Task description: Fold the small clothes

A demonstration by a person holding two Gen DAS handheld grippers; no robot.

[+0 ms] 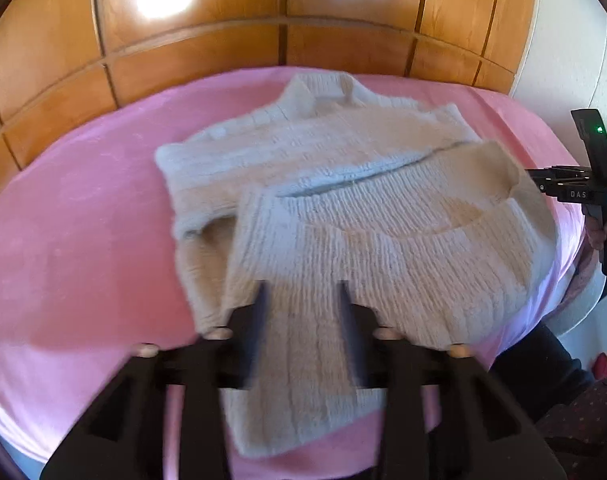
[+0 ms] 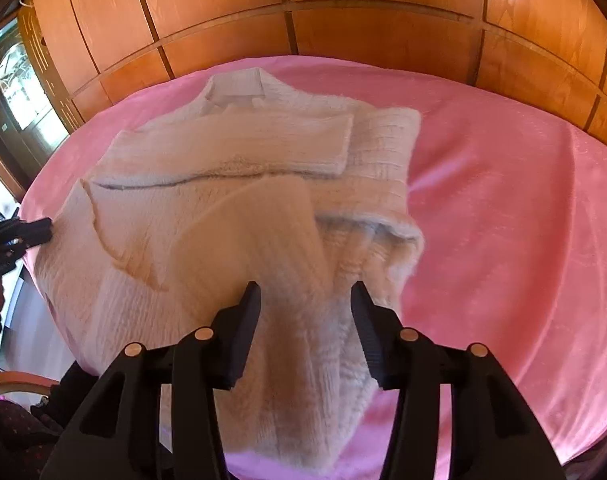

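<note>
We are viewing a cream knitted sweater (image 1: 343, 216) that is lying partly folded on the pink bed cover (image 1: 83, 220). Its collar (image 1: 319, 88) is pointing toward the far side, next to the wooden panelled headboard (image 1: 223, 40). A sleeve (image 2: 239, 148) is lying folded across the chest, and the lower body is doubled up over it, so that the ribbed hem is running across the middle of the garment.

We are holding the left gripper (image 1: 303, 320) above the near edge of the sweater. Its jaws are standing apart, released, with knit showing between the fingers but with neither pad pressing on it. We are holding the right gripper (image 2: 305, 312) in the same manner over the near right part of the garment: jaws apart, cloth visible in the gap, nothing grasped.

In the left wrist view, the right gripper (image 1: 591, 184) is appearing at the right edge of the bed, with a hand (image 1: 601, 228) around its handle. The left wrist view is showing motion blur.
</note>
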